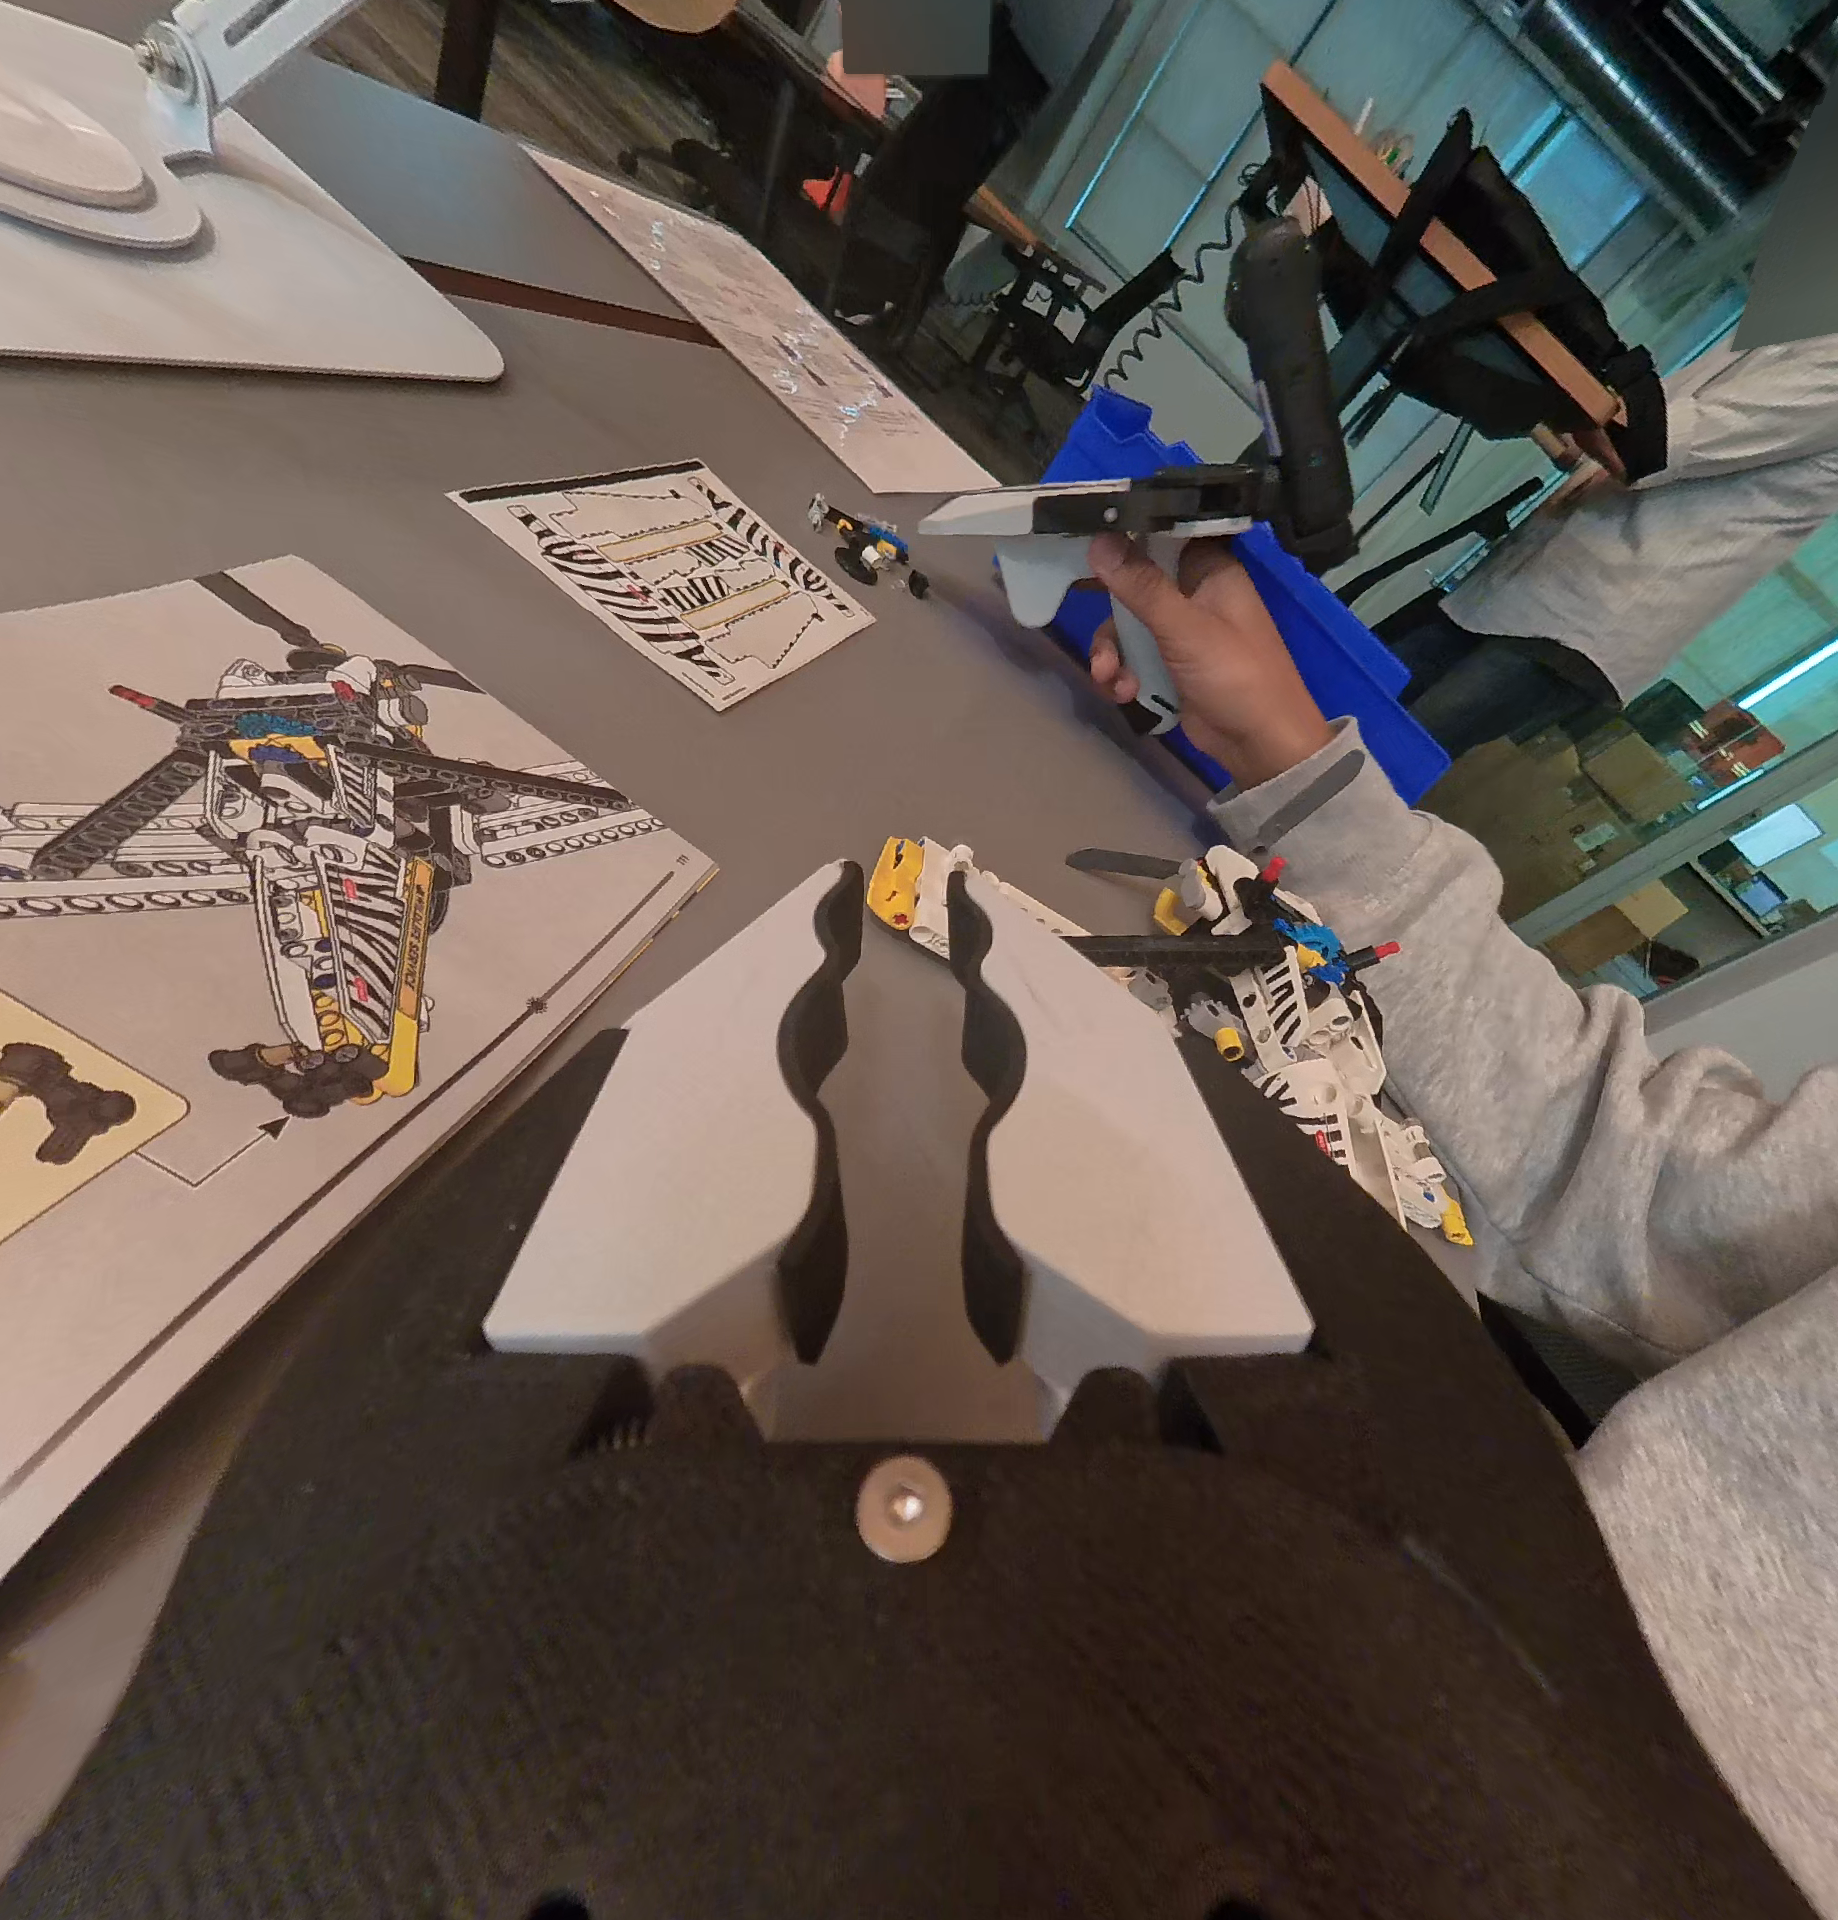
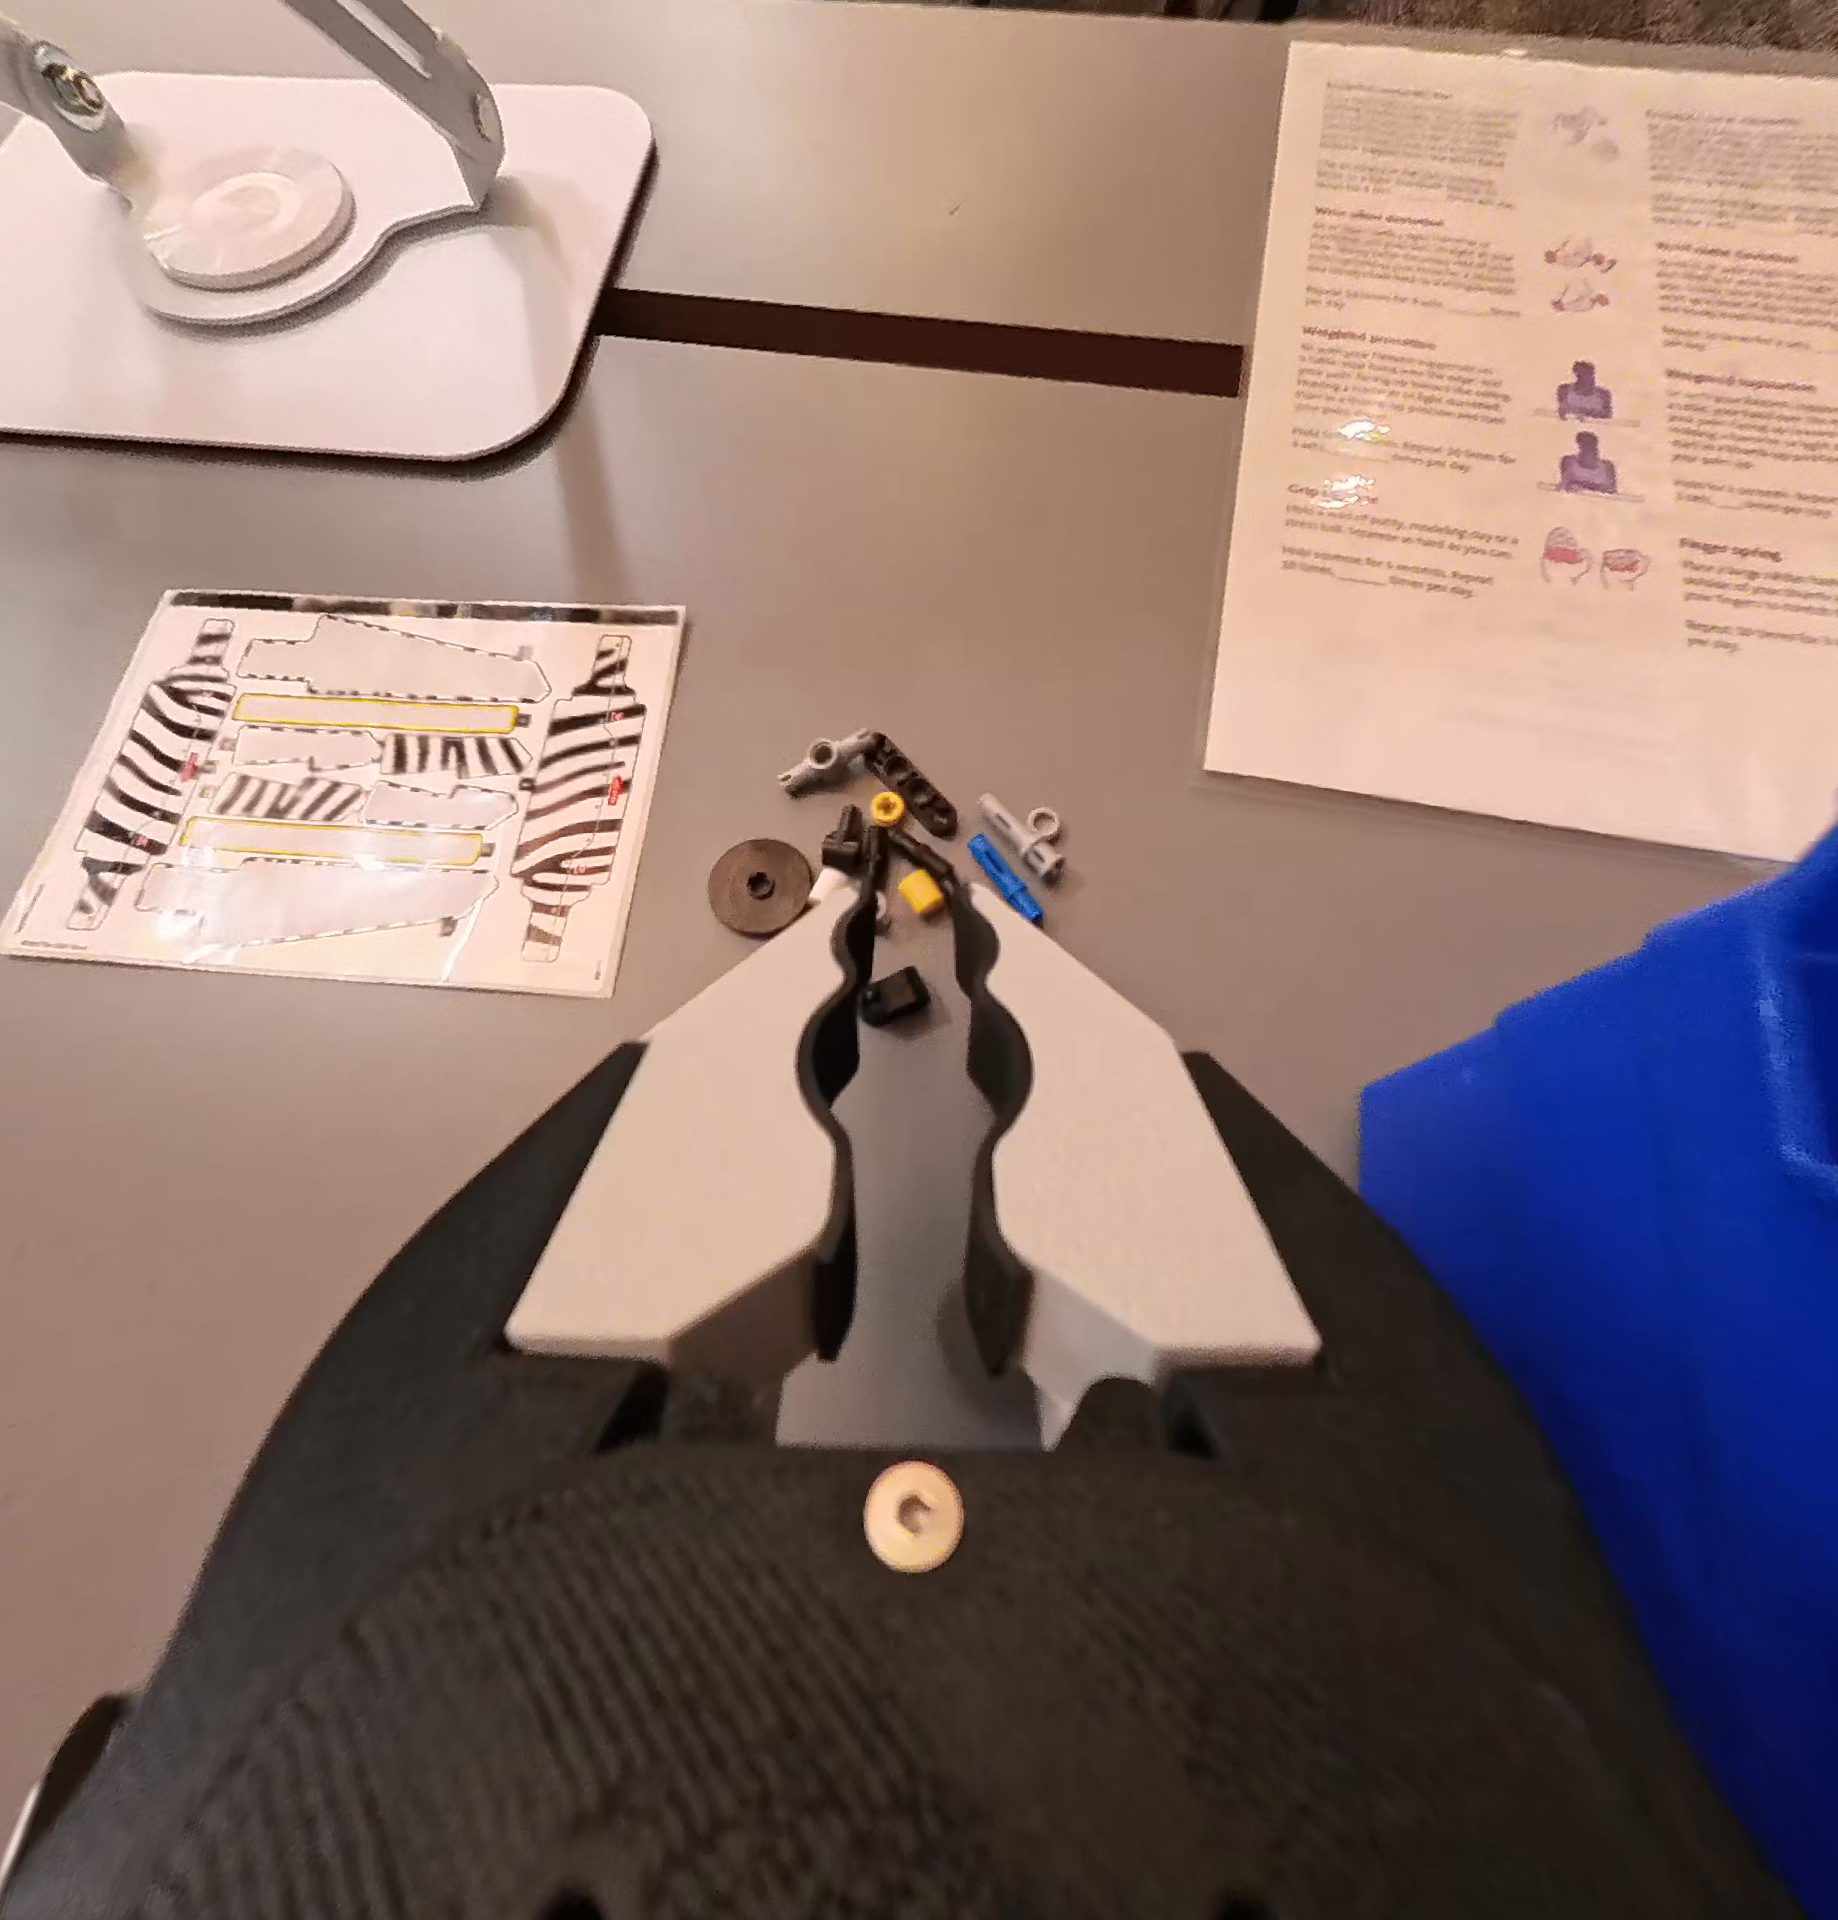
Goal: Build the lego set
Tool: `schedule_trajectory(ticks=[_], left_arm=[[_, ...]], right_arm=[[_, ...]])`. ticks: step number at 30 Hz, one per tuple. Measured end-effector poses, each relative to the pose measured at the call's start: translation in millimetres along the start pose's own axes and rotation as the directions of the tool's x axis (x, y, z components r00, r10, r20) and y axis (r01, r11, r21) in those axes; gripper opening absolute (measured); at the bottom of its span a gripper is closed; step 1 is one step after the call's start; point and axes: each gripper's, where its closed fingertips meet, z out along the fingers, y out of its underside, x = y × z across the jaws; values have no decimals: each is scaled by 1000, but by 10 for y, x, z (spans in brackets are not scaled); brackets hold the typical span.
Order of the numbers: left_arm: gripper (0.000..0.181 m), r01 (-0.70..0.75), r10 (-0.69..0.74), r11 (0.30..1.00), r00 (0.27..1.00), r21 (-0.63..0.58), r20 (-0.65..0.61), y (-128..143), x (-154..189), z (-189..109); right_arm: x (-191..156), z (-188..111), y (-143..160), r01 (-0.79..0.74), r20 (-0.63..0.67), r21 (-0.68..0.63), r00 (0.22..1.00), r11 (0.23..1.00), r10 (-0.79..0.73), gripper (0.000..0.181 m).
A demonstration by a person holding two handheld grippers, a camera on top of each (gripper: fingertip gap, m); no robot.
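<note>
**Picking the next small part from the loose pile**

The grey worktop (image 2: 894, 540) carries the open printed instruction booklet (image 1: 271, 831), the zebra-striped sticker sheet (image 2: 354, 779) and a blue plastic bin (image 2: 1642, 1195). The part-built white, yellow and black lego helicopter (image 1: 1279, 997) lies just ahead of the left tongs (image 1: 902, 883), which are parted and empty.

The right tongs (image 2: 910, 899) hover over the pile of small loose lego pieces (image 2: 894, 831), parted with nothing gripped. A small black connector (image 2: 894, 1000) lies between the jaws.

Procedure, as judged: confirm the required piece against the booklet, centre one piece only, lower until the tips nearly touch the worktop, then close gently. Neighbouring pieces, such as the yellow bush (image 2: 920, 894), may scatter.
</note>
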Motion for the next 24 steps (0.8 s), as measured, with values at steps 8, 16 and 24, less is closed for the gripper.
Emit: schedule_trajectory(ticks=[8, 16, 24], left_arm=[[15, 10, -10, 1000, 1000, -3, -2, 11, -9, 4], [15, 20, -20, 1000, 1000, -4, -7, 17, -6, 7], [15, 20, -20, 1000, 1000, -6, -12, 18, 7, 9]], right_arm=[[-36, -162, 141, 35, -42, -90, 998, 995, -39, 15], [-15, -25, 325, 32, -23, -173, 999, 984, -37, 5], [40, 71, 221, 101, -83, -127, 990, 987, -112, 0]])
